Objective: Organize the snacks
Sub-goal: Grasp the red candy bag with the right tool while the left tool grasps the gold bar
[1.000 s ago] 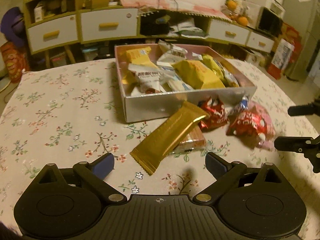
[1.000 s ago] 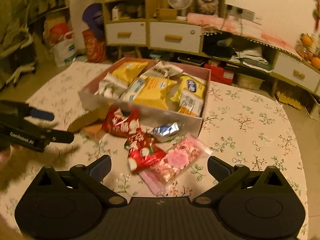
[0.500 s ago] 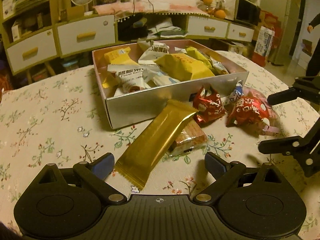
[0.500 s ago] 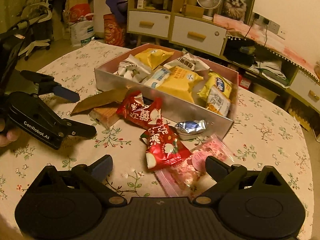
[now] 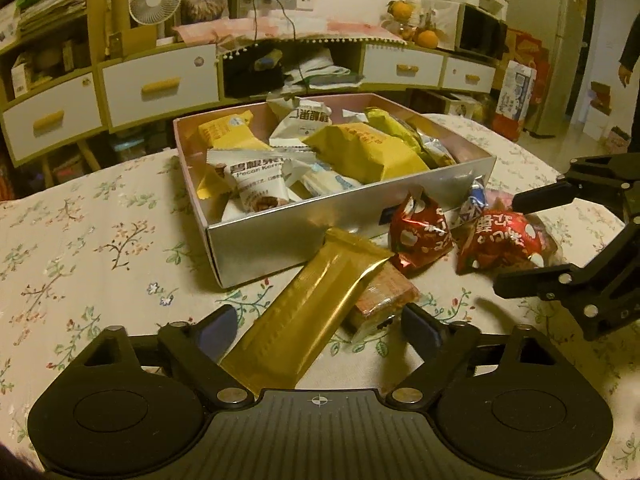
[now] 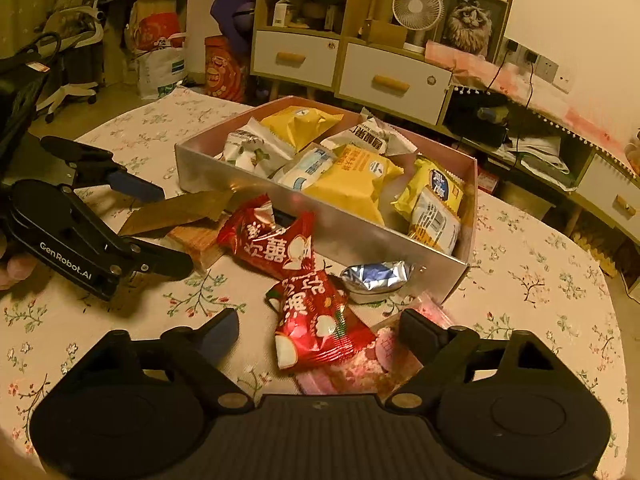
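- On the flowered tablecloth (image 5: 80,248), your left gripper (image 5: 318,326) sits low with its jaws spread wide, one finger on each side of the long gold bar wrapper (image 5: 308,312). The pads do not grip it; whether a pad brushes the wrapper cannot be told.
- Your right gripper (image 6: 320,330) is also spread wide, with the nearer red foil snack packet (image 6: 316,328) lying between its fingers and the pink packet (image 6: 360,368) under it. Nothing is pinched.
- The gold bar's far end leans against the silver front wall of the open snack box (image 5: 280,240), and its middle rests over a small orange-brown wafer pack (image 5: 380,296).
- A second red foil packet (image 6: 272,236) lies just in front of the box wall, touching the nearer red one. A small silver-blue packet (image 6: 374,276) sits against the same wall.
- The box is piled with yellow and white snack packs that rise above its rim.
- Open cloth lies to your left of the box and behind the left gripper; on your right, cloth runs bare to the curved table edge (image 6: 612,320).
- Your two grippers are near each other, with the loose packets between them.
- Beyond the table stands a cabinet with white drawers (image 5: 160,84) and a small fan (image 6: 416,4).
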`<state>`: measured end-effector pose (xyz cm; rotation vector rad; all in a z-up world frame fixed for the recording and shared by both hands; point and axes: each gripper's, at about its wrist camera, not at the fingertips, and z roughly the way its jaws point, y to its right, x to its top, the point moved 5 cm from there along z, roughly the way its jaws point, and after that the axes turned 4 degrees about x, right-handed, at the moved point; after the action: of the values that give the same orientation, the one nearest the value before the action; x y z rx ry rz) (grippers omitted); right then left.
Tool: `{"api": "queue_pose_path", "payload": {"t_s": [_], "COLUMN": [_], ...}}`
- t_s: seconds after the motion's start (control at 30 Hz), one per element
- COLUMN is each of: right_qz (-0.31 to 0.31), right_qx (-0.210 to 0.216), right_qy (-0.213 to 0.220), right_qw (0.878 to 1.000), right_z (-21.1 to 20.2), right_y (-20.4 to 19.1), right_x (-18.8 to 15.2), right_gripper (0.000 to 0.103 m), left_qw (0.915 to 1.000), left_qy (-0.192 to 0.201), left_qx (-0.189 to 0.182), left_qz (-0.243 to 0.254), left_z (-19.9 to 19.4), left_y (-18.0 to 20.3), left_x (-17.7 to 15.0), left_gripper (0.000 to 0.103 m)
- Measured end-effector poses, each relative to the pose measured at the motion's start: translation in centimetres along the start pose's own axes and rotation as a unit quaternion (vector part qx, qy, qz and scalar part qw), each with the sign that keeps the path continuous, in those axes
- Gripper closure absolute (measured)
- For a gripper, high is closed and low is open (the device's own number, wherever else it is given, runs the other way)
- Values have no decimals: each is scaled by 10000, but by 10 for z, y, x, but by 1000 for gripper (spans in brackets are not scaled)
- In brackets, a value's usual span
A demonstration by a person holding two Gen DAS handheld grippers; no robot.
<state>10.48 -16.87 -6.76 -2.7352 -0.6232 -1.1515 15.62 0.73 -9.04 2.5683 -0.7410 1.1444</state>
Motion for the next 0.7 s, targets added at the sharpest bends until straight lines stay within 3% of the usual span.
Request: {"api": "queue_pose_path", "payload": {"t_s": [0.33, 0.43, 0.63, 0.7], "right_qz": [-86, -70, -86, -52], "right_qx": [-28, 34, 121, 147], "right_qy": [59, 24, -33, -27], "right_qw": [9999, 10000, 9999, 9999], "right_z": [-1, -1, -2, -3], "right_y": [-2, -3, -7, -8], "right_x": [3, 4, 4, 5], "right_gripper": [75, 91, 95, 97], "left_qw": [9998, 9997, 9992, 9987], "left_qy": [-161, -215, -346, -403], "left_qx": [-78, -28, 98, 146], "left_qz": [83, 66, -171, -286], "left_z": [-8, -11, -17, -18], "left_y": [2, 1, -4, -7], "left_x": [1, -1, -3, -4], "left_gripper": [58, 66, 78, 92]}}
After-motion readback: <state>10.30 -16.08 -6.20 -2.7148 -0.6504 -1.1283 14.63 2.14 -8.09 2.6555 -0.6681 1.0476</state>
